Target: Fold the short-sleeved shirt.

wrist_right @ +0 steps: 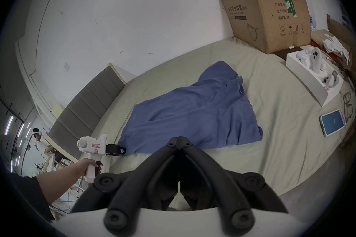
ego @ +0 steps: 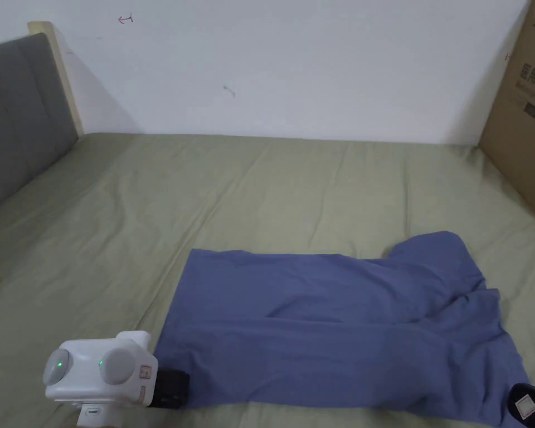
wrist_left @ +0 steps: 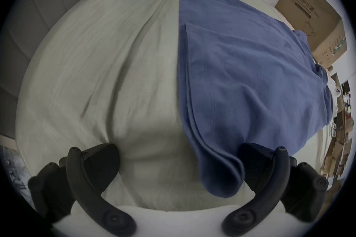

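A blue short-sleeved shirt [ego: 339, 329] lies on the green bed sheet [ego: 149, 223], folded lengthwise into a long strip with a sleeve at its far right. My left gripper [ego: 178, 390] sits at the shirt's near left corner. In the left gripper view its jaws stand wide apart, so the left gripper [wrist_left: 178, 164] is open, and the doubled shirt corner [wrist_left: 221, 170] droops between them, close to the right-hand jaw. My right gripper [wrist_right: 179, 139] is shut with nothing seen between its jaws. In the head view the right gripper [ego: 525, 405] hovers by the shirt's near right corner.
A large cardboard box [wrist_right: 269, 10] stands on the bed's right side against the wall. Next to it lie a white tray [wrist_right: 308, 79] of devices, a phone [wrist_right: 332, 122] and glasses [wrist_right: 347, 104]. A grey headboard [ego: 15, 111] bounds the left. Another person [wrist_right: 38, 137] stands far off.
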